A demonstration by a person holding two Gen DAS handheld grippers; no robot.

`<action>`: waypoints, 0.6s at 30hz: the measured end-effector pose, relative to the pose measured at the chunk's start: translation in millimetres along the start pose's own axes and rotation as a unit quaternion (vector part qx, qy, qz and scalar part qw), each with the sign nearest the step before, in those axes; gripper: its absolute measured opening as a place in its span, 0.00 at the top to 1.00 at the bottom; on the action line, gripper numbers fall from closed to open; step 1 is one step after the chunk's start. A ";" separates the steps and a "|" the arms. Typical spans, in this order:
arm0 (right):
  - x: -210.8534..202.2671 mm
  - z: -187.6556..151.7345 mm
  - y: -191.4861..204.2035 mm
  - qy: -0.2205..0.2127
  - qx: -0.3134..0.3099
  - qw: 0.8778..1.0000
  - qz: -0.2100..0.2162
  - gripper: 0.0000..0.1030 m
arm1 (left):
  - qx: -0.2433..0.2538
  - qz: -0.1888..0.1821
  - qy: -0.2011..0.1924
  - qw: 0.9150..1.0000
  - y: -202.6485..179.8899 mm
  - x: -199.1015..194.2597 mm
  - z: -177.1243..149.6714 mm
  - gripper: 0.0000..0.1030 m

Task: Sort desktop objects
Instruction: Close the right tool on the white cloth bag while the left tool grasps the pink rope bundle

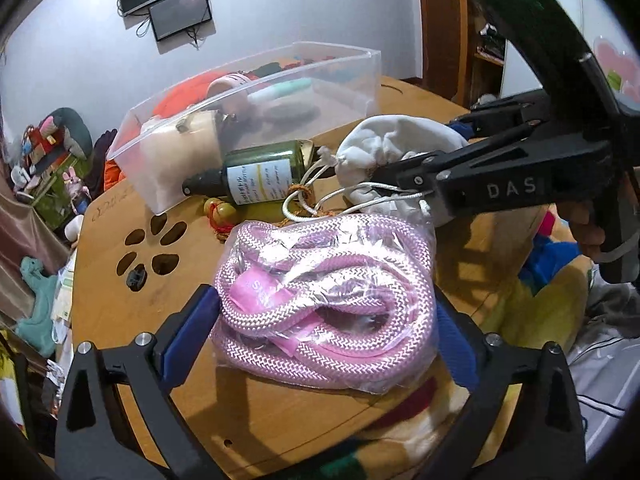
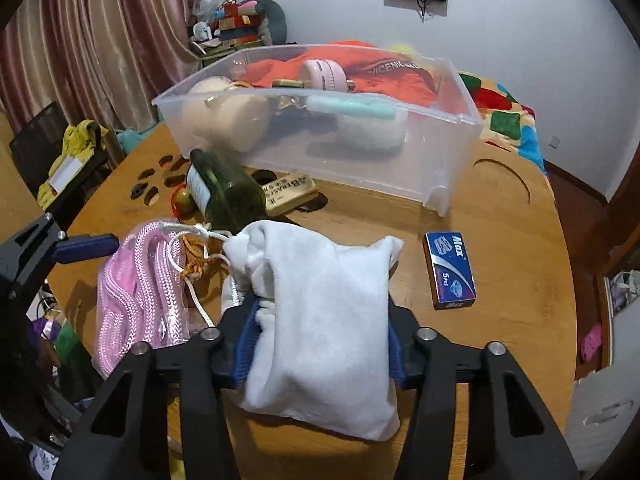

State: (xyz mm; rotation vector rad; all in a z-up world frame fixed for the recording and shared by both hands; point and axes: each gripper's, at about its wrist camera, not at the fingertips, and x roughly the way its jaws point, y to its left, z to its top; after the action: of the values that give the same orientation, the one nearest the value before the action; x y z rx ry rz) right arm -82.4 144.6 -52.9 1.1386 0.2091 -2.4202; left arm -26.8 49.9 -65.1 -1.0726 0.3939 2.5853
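My left gripper (image 1: 326, 320) is shut on a clear bag of pink rope (image 1: 320, 292), held over the round wooden table (image 1: 120, 312); the bag also shows in the right wrist view (image 2: 136, 292). My right gripper (image 2: 320, 344) is shut on a white drawstring pouch (image 2: 324, 320), which also shows in the left wrist view (image 1: 400, 144). A clear plastic bin (image 2: 400, 168) stands at the back of the table and holds a beige round object, a pink fan, a mint item and a white pad. A green glass bottle (image 2: 224, 192) lies on its side in front of the bin.
A blue "Max" box (image 2: 450, 270) lies on the table to the right. A wooden eraser block (image 2: 288, 192) and a small apple charm (image 2: 184, 200) lie near the bottle. Paw-shaped holes (image 1: 152, 248) cut the table's left side. A colourful blanket (image 2: 504, 116) lies behind the table.
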 end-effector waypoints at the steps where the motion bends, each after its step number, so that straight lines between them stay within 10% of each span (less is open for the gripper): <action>1: -0.3 0.7 -1.4 0.001 0.003 1.000 0.005 0.58 | -0.005 0.000 -0.001 1.000 1.8 -1.5 -0.5 0.05; 18: -41.9 16.6 -14.5 -0.050 0.029 0.998 0.028 0.67 | -0.055 -0.035 -0.037 0.997 16.8 -23.9 5.9 0.43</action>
State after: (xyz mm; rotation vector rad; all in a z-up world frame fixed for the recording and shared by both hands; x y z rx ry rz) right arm -77.3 166.2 -11.0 1.0313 0.0758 -2.4401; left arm -21.0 32.4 -41.6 -1.0039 0.1963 2.6013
